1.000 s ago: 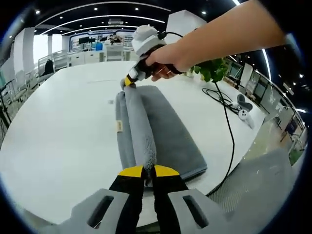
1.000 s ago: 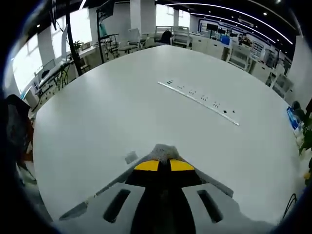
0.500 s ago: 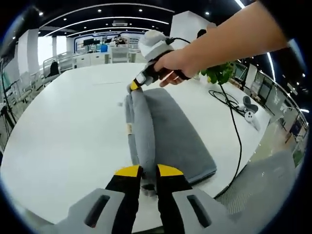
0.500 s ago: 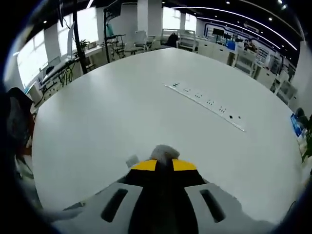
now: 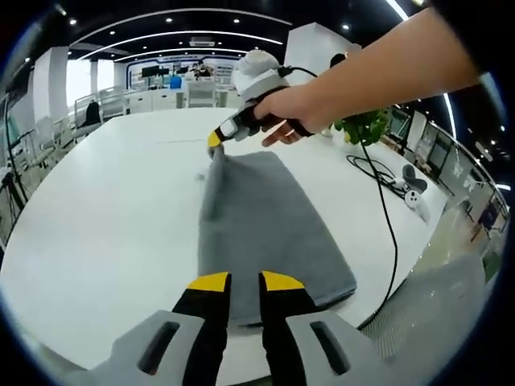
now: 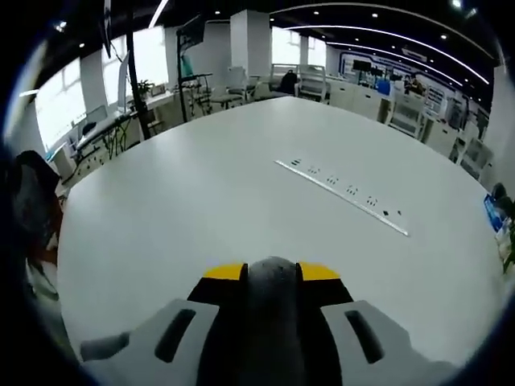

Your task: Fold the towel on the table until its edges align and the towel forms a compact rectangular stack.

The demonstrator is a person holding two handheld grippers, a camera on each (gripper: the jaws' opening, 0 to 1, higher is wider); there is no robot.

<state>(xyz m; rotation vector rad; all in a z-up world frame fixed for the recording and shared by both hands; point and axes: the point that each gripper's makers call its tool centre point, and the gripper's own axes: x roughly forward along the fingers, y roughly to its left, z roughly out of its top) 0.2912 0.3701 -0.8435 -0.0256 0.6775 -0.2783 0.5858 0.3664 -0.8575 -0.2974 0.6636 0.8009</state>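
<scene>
Where a raised ridge of towel (image 5: 265,221) ran between both pairs of fingers a moment ago, now spread flat on the surface (image 5: 105,225), released by the parted left fingers (image 5: 211,283), far corner clamped in the right fingers (image 5: 216,138); fold nearly laid.

Potted green plant (image 5: 364,125) seen at far right of white table top (image 5: 105,217) in left gripper view. Black cable (image 5: 385,215) laid across table right side, run down past table edge. White handheld controller (image 5: 409,186) noted near table right edge, beside cable loops. Strip of power sockets (image 6: 342,195) set flush into table surface in right gripper view. Office desks and chairs (image 6: 241,79) observed beyond table; curved ceiling light strips (image 5: 177,14) overhead.
</scene>
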